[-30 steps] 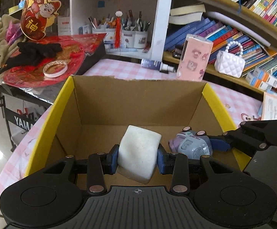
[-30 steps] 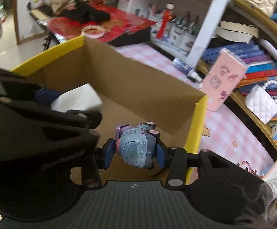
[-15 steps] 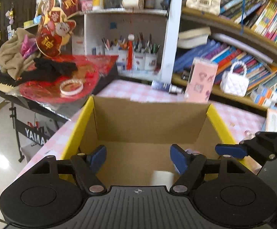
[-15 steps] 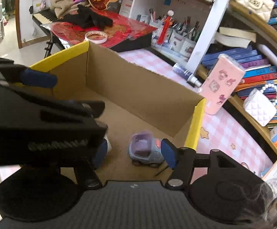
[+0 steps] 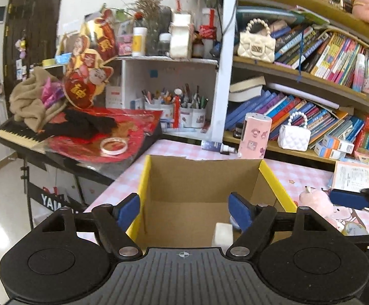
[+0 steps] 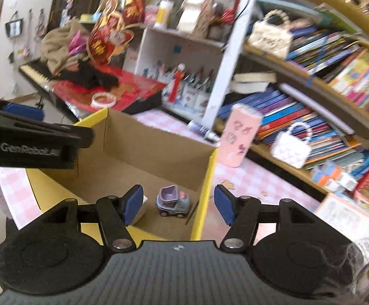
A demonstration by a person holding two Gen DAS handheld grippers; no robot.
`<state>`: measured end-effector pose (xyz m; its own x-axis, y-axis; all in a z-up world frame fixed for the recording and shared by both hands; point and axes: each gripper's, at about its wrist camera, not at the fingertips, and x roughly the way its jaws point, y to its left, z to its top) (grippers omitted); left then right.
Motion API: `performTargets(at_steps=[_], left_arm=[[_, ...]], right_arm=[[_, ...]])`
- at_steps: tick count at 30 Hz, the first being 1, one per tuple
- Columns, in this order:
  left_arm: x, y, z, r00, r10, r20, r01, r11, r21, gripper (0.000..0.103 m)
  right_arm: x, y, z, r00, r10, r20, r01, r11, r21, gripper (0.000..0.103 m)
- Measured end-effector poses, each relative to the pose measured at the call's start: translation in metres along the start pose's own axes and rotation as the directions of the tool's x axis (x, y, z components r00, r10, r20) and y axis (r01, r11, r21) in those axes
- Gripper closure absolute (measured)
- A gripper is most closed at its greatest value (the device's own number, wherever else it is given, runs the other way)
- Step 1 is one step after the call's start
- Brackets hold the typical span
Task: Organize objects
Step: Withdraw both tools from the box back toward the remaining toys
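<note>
white block (image 5: 223, 233): mostly hidden behind the left gripper's body, only a corner pokes out
toy car (image 5: 231, 219): barely a sliver past the right finger in the left view
pink plush (image 5: 316, 204): partly covered by the other gripper
shelf books (image 6: 337, 58): motion-blurred, titles unreadable
right view bottom-right corner: fuzzy, can't tell what it is

Upright purple toy car (image 6: 173, 201) and white block (image 5: 223, 233) lie inside cardboard box (image 5: 204, 178)
</note>
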<state>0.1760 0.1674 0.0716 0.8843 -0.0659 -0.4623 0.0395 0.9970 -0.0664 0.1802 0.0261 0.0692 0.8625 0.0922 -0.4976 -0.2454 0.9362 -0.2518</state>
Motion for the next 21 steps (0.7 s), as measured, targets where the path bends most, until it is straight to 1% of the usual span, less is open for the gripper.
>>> performTargets(at_steps=[2, 4, 8, 12, 15, 17, 19, 21], left_arm=[[-0.015, 0.006, -0.009, 1.0, 0.003, 0.002, -0.003, 1.0, -0.017, 0.022], [-0.026, 0.01, -0.019, 1.0, -0.008, -0.011, 0.008, 1.0, -0.02, 0.022], [-0.039, 0.015, -0.042, 0.998, -0.016, -0.065, 0.016, 1.0, 0.006, 0.021], [-0.054, 0.018, -0.063, 0.994, -0.008, -0.106, 0.011, 1.0, 0.029, 0.021], [-0.065, 0.018, -0.077, 0.993, 0.0, -0.119, 0.002, 1.0, 0.02, 0.021], [-0.073, 0.014, -0.086, 0.993, 0.013, -0.119, -0.01, 1.0, 0.026, 0.019], [-0.079, 0.007, -0.094, 0.994, 0.019, -0.111, -0.014, 0.999, 0.045, 0.019], [-0.084, 0.0, -0.1, 0.993, 0.002, -0.115, 0.005, 0.998, 0.063, 0.019]], right_arm=[[-0.018, 0.006, -0.008, 0.999, -0.027, 0.021, 0.027, 1.0, 0.006, 0.043], [-0.033, 0.012, -0.018, 0.999, -0.045, 0.018, 0.045, 0.999, 0.023, 0.043], [-0.052, 0.025, -0.04, 0.997, -0.067, -0.045, 0.071, 0.994, 0.085, 0.042], [-0.066, 0.038, -0.06, 0.988, -0.09, -0.122, 0.108, 0.983, 0.151, 0.042], [-0.081, 0.046, -0.075, 0.983, -0.103, -0.15, 0.135, 0.966, 0.219, 0.042], [-0.092, 0.051, -0.086, 0.98, -0.118, -0.161, 0.156, 0.956, 0.247, 0.042], [-0.1, 0.055, -0.096, 0.974, -0.152, -0.167, 0.191, 0.95, 0.246, 0.042], [-0.107, 0.057, -0.105, 0.966, -0.192, -0.175, 0.231, 0.943, 0.239, 0.042]])
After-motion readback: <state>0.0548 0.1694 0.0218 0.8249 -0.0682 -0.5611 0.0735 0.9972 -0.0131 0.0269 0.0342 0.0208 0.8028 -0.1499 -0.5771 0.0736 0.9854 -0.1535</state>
